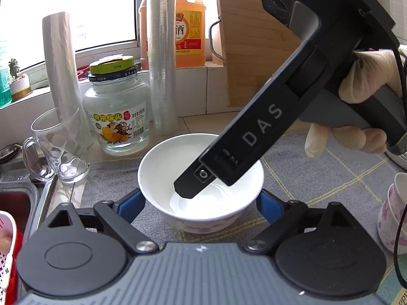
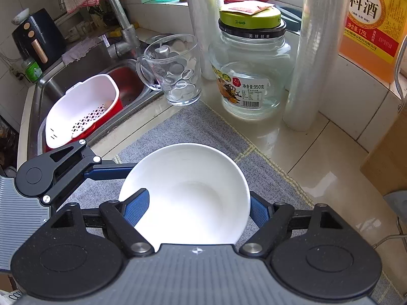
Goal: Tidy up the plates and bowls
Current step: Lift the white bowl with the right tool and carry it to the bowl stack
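Note:
A white bowl (image 1: 162, 167) (image 2: 193, 193) stands on a grey checked mat (image 1: 318, 178). My left gripper (image 1: 201, 207) straddles it, with its blue pads tucked under the rim against both sides of the wall. In the right wrist view one left finger (image 2: 109, 170) runs along the bowl's far left side. My right gripper (image 2: 198, 208) comes in steeply from above. Its left pad (image 2: 137, 206) is over the bowl's inside and its right pad (image 2: 259, 211) sits outside the right rim, a wide gap between them. A gloved hand (image 1: 366, 76) holds it.
Behind the bowl stand a glass mug (image 1: 61, 147), a glass jar with a green lid (image 1: 117, 111), two rolls of cling film (image 1: 162, 50), a cooking wine bottle (image 1: 188, 25) and a wooden board (image 1: 254, 50). To the left is a sink with a red and white strainer (image 2: 81, 111). Flowered cups (image 1: 394, 216) stand to the right.

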`<state>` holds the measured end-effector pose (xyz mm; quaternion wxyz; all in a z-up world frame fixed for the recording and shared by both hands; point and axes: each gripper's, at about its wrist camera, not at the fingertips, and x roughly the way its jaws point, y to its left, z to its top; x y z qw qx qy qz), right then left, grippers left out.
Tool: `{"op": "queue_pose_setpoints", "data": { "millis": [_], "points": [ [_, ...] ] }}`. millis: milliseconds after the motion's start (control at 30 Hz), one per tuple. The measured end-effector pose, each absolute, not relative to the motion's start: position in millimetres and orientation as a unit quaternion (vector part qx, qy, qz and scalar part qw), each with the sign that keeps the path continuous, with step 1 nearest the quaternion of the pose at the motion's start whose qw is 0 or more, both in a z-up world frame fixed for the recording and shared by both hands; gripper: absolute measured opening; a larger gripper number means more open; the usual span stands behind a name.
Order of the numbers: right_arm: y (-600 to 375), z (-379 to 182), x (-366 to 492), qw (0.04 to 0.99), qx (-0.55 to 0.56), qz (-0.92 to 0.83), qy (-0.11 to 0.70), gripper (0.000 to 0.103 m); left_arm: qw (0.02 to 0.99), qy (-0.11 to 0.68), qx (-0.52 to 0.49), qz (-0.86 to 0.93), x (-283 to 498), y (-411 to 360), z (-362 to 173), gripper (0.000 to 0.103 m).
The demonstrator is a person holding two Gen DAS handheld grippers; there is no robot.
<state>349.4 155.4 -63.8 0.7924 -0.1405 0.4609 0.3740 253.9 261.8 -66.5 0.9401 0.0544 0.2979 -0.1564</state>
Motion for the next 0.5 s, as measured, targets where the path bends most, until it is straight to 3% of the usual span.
{"op": "queue_pose_setpoints", "data": {
  "millis": [500],
  "points": [
    [123.7, -40.0, 300.0, 0.800, -0.126, 0.378, 0.449, 0.086, 0.939, 0.295, 0.064, -0.166, 208.7, 236.3, -44.6, 0.093]
  ]
}}
